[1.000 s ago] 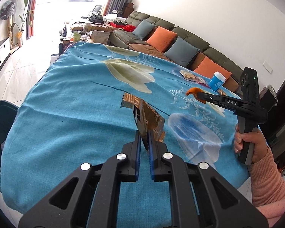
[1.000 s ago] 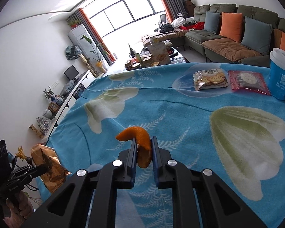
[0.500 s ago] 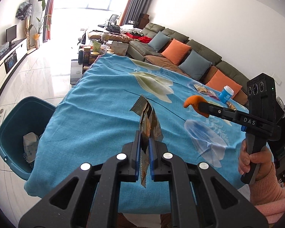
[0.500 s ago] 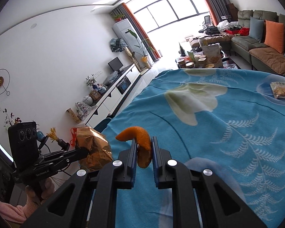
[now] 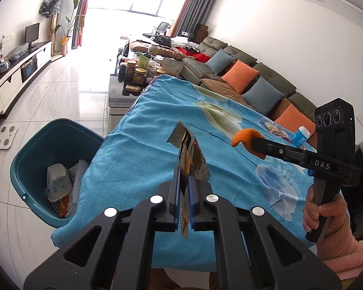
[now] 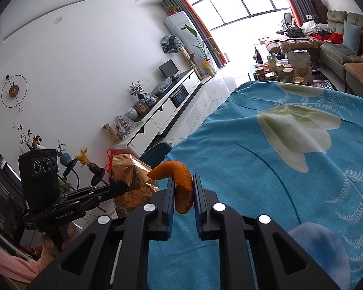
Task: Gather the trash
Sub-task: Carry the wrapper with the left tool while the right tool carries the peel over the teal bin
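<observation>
- The left gripper [image 5: 184, 181] has its jaws pressed tight on a shiny gold snack wrapper [image 5: 190, 155]. The wrapper stands up on edge between the blue pads, above the near edge of the table.
- The right gripper [image 6: 183, 188] pinches a curled piece of orange peel [image 6: 179, 181]. The peel pokes up past the tips of the jaws.
- The right gripper's side shows the letters "DAS" in the left wrist view. The left gripper's side reads "GenRobot.AI" in the right wrist view. There is print on the wrapper, but it is too small to read.
- A hand [image 5: 320, 211] in a pink sleeve [image 5: 346, 256] holds the right gripper's handle.
- A blue tablecloth [image 5: 142, 130] with big pale flowers covers the table under both grippers.
- A teal bin [image 5: 34, 145] sits on the floor just beside the table, down and to the left of the wrapper. It has a paper cup and other trash in it.
- Far across the table lie two snack packets [image 5: 277, 130] and a blue cup [image 5: 301, 135] with a white lid.
- A long sofa [image 5: 266, 72] with orange and blue pillows runs along the wall behind the table.
</observation>
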`<action>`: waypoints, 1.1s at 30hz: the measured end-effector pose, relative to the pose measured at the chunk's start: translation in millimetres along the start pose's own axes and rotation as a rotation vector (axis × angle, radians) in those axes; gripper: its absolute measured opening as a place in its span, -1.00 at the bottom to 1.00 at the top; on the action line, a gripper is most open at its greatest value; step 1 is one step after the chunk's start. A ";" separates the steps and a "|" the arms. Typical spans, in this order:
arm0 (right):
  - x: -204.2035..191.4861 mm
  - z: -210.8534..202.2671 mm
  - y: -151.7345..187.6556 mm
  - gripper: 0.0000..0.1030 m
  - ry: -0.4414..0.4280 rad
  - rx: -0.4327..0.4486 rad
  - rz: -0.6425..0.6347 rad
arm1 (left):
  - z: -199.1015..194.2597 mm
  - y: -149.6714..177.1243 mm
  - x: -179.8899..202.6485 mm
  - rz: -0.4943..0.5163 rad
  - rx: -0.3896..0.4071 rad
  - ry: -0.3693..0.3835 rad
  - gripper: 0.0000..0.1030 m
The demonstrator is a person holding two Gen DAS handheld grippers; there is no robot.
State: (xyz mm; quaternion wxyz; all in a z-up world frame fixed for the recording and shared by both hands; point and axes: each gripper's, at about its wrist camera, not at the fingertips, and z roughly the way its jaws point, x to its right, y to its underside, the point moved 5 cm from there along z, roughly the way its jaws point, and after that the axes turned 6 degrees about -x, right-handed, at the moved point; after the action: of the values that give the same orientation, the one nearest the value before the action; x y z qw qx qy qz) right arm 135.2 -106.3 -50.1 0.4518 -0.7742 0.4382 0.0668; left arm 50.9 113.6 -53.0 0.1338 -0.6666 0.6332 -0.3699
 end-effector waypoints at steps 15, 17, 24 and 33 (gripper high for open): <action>-35.2 40.1 -11.6 -0.74 -0.078 -0.115 -0.106 | -31.8 -3.0 -44.8 -0.148 0.067 -0.101 -0.88; -39.4 46.2 -12.2 -0.74 -0.084 -0.118 -0.111 | -35.9 -1.9 -50.6 -0.155 0.071 -0.115 -0.88; -48.4 64.4 -16.4 -0.74 -0.095 -0.124 -0.107 | -48.2 -2.1 -73.4 -0.175 0.085 -0.140 -0.88; -57.4 91.1 -20.2 -0.74 -0.094 -0.159 -0.113 | -52.7 -1.6 -103.7 -0.217 0.087 -0.169 -0.88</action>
State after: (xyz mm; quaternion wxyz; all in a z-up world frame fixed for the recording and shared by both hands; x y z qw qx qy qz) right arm 141.9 2.5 -61.6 0.4120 -0.8271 0.3655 0.1124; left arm 24.9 227.0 -49.2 0.1745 -0.7535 0.5272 -0.3518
